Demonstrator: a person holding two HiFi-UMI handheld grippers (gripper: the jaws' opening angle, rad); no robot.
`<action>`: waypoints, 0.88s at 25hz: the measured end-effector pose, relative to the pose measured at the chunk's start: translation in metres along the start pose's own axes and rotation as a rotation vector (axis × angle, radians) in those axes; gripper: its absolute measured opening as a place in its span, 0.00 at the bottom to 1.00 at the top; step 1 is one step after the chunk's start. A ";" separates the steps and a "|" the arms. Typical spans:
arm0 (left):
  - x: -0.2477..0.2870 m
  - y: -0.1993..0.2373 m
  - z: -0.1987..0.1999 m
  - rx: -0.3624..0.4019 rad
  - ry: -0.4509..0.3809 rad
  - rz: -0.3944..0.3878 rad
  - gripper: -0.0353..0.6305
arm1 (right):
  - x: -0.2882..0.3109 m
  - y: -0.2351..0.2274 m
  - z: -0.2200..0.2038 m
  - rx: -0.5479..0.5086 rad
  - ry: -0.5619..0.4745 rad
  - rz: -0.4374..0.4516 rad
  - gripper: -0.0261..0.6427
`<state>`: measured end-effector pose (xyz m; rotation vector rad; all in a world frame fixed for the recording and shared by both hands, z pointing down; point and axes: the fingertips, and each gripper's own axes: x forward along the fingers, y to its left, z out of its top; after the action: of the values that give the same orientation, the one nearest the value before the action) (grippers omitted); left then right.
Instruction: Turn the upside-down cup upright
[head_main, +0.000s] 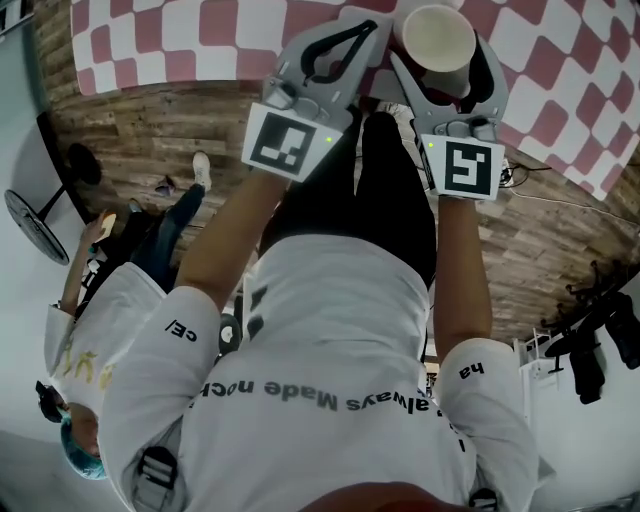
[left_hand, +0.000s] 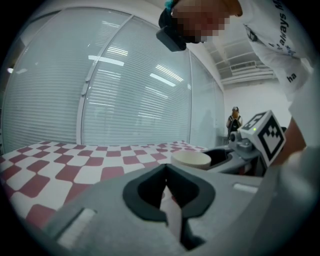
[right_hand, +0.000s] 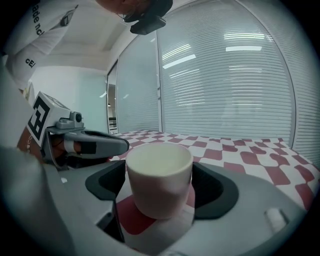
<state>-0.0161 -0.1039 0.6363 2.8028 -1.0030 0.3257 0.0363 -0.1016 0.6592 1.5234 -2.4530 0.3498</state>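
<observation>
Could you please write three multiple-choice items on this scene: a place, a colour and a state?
1. Where is the cup? A) on the floor B) between the right gripper's jaws C) on a chair
2. The tablecloth's checks are: A) blue and white B) green and yellow C) red and white
3. The left gripper's jaws are: A) shut, empty B) wide apart C) shut on a spoon
Answers: B, it stands between those pads; C, red and white squares show; A, the pads meet with nothing between.
</observation>
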 end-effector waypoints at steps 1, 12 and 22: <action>-0.001 0.002 -0.002 0.002 0.000 0.002 0.06 | 0.003 0.001 -0.001 -0.001 0.000 -0.001 0.66; -0.012 0.002 0.006 0.019 -0.007 0.003 0.06 | 0.005 0.000 -0.002 0.000 0.021 -0.009 0.64; -0.028 -0.001 0.043 -0.002 -0.035 0.016 0.06 | -0.016 0.001 0.039 -0.008 0.028 -0.003 0.64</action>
<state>-0.0300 -0.0951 0.5873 2.8094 -1.0325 0.2780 0.0395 -0.1000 0.6174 1.5086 -2.4273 0.3587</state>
